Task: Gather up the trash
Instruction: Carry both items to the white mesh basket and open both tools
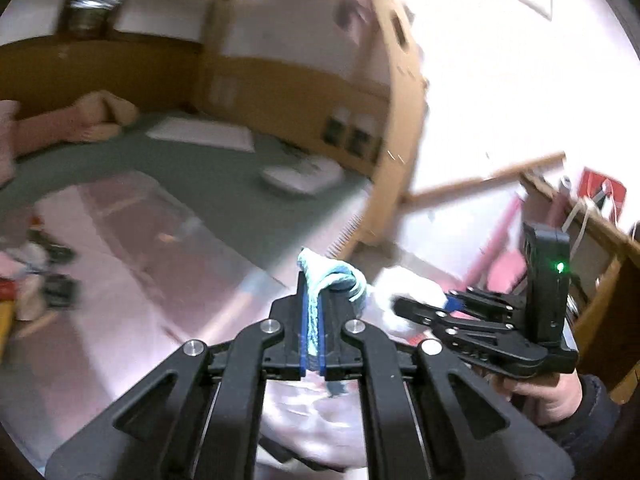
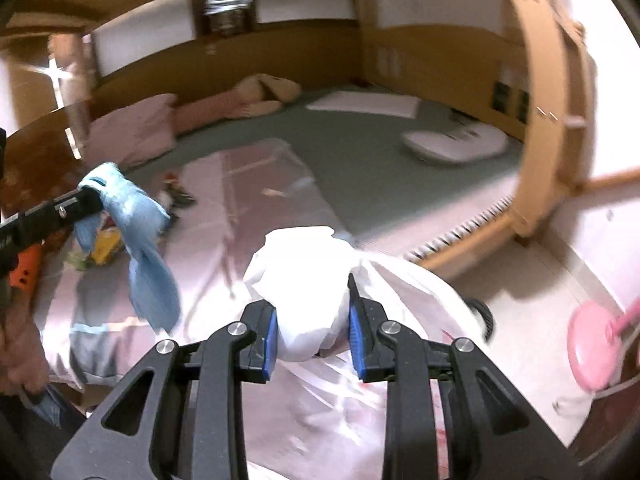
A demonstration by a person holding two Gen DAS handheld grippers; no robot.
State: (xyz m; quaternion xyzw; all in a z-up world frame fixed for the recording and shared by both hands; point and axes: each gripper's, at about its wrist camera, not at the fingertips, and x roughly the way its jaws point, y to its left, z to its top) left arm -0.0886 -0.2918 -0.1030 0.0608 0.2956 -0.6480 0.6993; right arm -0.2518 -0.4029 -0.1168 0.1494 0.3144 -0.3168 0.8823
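A: Two pieces of trash are in your grip, both held up above the pale pink plastic sheet (image 2: 256, 184) on the bed.

B: Which holds what?

A: Your left hand-held gripper (image 1: 314, 312) is pinched tight on the crumpled light-blue cloth strip (image 1: 332, 276). Your right hand-held gripper (image 2: 312, 336) is clamped around the white crumpled paper wad (image 2: 304, 276).

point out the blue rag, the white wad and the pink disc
blue rag (image 2: 136, 220), right wrist view, hanging middle fold
white wad (image 2: 304, 280), right wrist view, front of the bundle
pink disc (image 2: 592, 344), right wrist view, flat face
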